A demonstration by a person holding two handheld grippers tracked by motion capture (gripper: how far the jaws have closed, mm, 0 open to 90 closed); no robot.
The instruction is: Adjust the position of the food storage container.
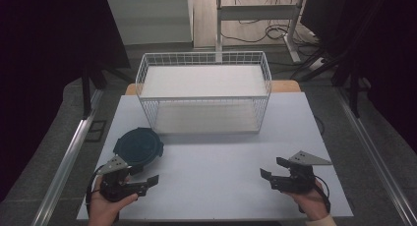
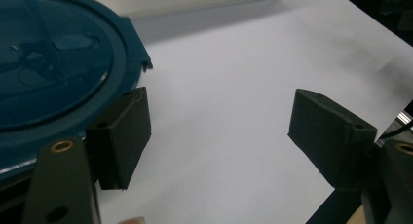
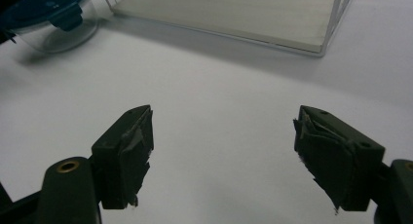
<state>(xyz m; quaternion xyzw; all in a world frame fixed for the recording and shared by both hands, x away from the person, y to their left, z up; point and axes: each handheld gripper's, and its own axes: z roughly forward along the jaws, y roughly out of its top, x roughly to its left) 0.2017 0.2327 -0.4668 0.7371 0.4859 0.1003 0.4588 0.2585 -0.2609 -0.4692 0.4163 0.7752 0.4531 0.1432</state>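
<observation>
- I am holding the left claw (image 1: 146, 179) wide open and empty, right beside the lidded container (image 1: 138, 146) at the near left of the counter (image 1: 221, 162).
- I am keeping the right claw (image 1: 271, 169) open too, gripping nothing, well apart over bare counter at the near right.
- The container is looking like a clear rigid bowl under a dark blue snap-on lid (image 2: 53, 63); I am judging it light, stiff and rather slippery.
- I am planning to grip the lid's rim or a side latch (image 3: 65, 17).
- The wire basket (image 1: 204, 91) is standing behind it.
</observation>
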